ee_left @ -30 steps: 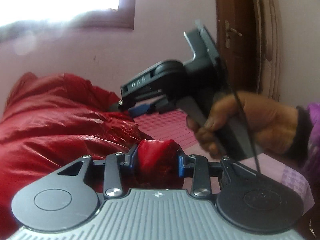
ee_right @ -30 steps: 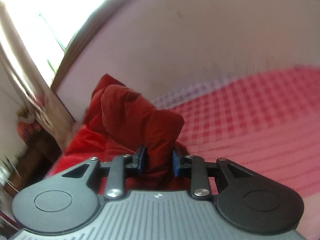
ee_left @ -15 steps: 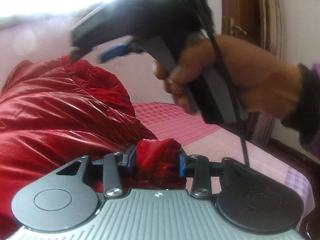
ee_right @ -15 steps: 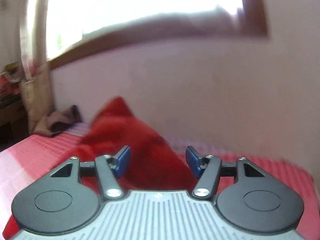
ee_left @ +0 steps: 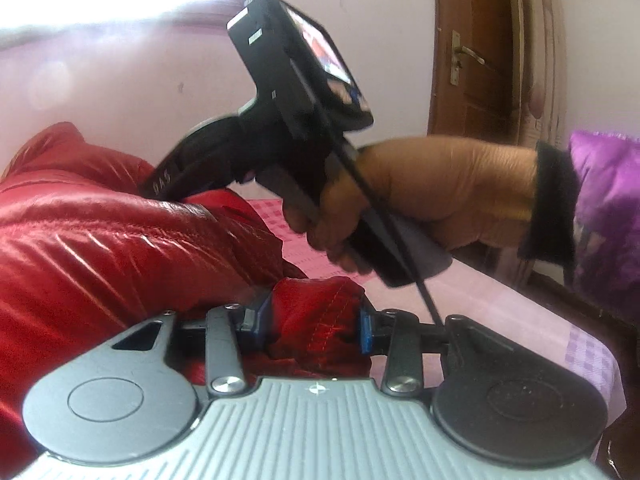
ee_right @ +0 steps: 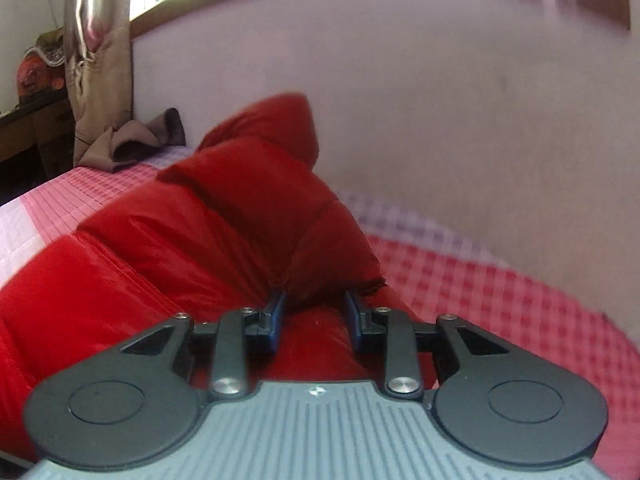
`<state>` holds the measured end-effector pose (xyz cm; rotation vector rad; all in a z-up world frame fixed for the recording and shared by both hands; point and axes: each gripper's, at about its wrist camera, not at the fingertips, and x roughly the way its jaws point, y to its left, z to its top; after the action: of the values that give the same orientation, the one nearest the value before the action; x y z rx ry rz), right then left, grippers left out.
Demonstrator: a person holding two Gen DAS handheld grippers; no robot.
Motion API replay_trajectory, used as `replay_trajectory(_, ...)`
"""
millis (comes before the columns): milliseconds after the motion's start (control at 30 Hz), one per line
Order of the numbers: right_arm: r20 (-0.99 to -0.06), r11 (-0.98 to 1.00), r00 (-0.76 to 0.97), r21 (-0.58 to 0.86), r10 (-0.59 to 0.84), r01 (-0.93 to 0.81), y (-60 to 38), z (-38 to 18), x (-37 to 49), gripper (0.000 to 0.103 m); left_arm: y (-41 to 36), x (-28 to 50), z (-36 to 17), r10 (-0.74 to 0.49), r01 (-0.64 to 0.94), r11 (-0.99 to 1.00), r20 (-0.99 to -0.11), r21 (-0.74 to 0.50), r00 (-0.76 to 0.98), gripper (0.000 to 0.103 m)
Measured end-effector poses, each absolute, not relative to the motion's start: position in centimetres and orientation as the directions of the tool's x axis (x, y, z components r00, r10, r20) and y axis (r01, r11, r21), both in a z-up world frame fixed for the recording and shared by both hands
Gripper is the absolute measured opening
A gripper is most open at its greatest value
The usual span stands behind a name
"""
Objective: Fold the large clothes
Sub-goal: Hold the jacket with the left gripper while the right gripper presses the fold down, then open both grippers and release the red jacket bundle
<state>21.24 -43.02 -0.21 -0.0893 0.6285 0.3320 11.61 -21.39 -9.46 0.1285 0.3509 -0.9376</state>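
Left gripper [ee_left: 316, 322] fingers clamp red jacket [ee_left: 100, 232] hem; right gripper [ee_right: 314, 314] fingers closing around puffy fold (slick fabric) — may slip free.

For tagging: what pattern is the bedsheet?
Pink-and-red checks on the bedsheet; clearest in the right wrist view.

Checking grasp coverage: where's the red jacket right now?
The red jacket lies heaped on the pink checked bedspread by the wall. The left gripper pinches one fold; the right gripper is closing around another.
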Motion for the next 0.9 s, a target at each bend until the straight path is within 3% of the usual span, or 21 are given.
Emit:
replay_trajectory(533,-0.525,0.953,0.797,0.109,0.297,-0.283,-44.0,-3.8,20.3,0.029,-20.0,10.5,-8.3,-0.776,0.816,0.572,-0.379,-0.084,0.505,0.043)
replay_trajectory(833,-0.501,0.967,0.827,0.109,0.255,-0.232,-43.7,-3.9,19.3,0.029,-12.0,9.3,-4.8,-0.752,0.744,0.65,-0.275,-0.156,0.599,0.043)
replay_trajectory(900,-0.499,0.969,0.831,0.113,0.247,-0.22,-43.5,-3.8,19.1,0.03,-11.0,10.5,-5.1,-0.737,0.724,0.668,-0.291,-0.174,0.61,0.033)
